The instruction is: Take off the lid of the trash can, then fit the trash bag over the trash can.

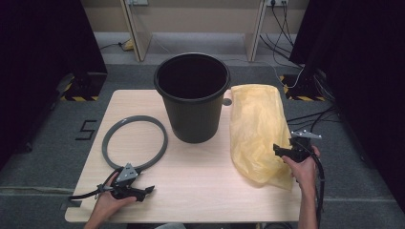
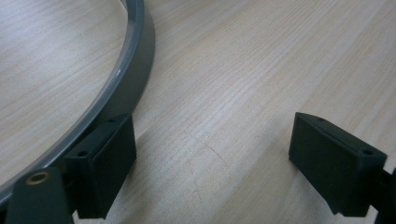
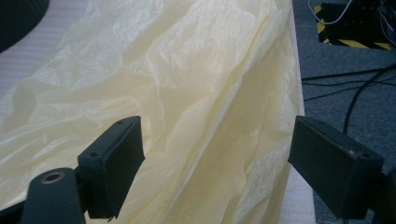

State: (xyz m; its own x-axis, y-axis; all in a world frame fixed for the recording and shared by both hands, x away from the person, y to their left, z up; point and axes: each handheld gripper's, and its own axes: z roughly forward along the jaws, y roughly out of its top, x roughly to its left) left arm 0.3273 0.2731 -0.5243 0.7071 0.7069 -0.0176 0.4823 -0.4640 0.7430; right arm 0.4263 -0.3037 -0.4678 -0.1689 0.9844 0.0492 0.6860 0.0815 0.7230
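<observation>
One readable mark: the digit "5" (image 1: 88, 130), black, on the grey floor (image 1: 47, 157) just off the bench's (image 1: 200, 191) left edge. No labels, brands or other lettering legible elsewhere.

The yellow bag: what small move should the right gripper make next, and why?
Probably close the right gripper on the yellow bag. Its jaws stand open over the bag's wrinkled edge near the table side, gripping nothing yet.

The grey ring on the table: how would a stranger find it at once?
Start at the black bucket in the middle of the wooden table. To its left lies the grey ring, flat. It is the one open hoop; the yellow bag lies right of the bucket.
</observation>
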